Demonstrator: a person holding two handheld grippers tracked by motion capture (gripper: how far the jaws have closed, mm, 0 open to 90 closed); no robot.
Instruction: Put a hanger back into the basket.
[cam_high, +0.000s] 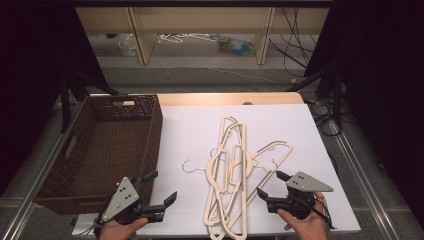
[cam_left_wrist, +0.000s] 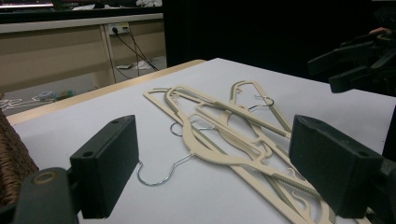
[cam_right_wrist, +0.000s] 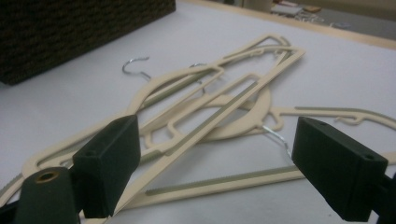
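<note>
cream hangers (cam_high: 235, 175) lie tangled at table centre, 3 o'clock of the wicker basket (cam_high: 107, 145); likely light, stiff, slick and prone to snag, so grip one flat arm near an end; left gripper (cam_high: 161, 189) and right gripper (cam_high: 270, 183) both gape wide, holding nothing.

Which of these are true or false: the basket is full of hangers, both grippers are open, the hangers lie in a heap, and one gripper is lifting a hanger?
1. The wicker basket is full of hangers. False: none are visible inside it.
2. The left gripper and the right gripper are both open. True.
3. The cream hangers lie overlapping in a heap on the white table. True.
4. One gripper is lifting a hanger. False: both hold nothing, and the hangers rest on the table.
</note>
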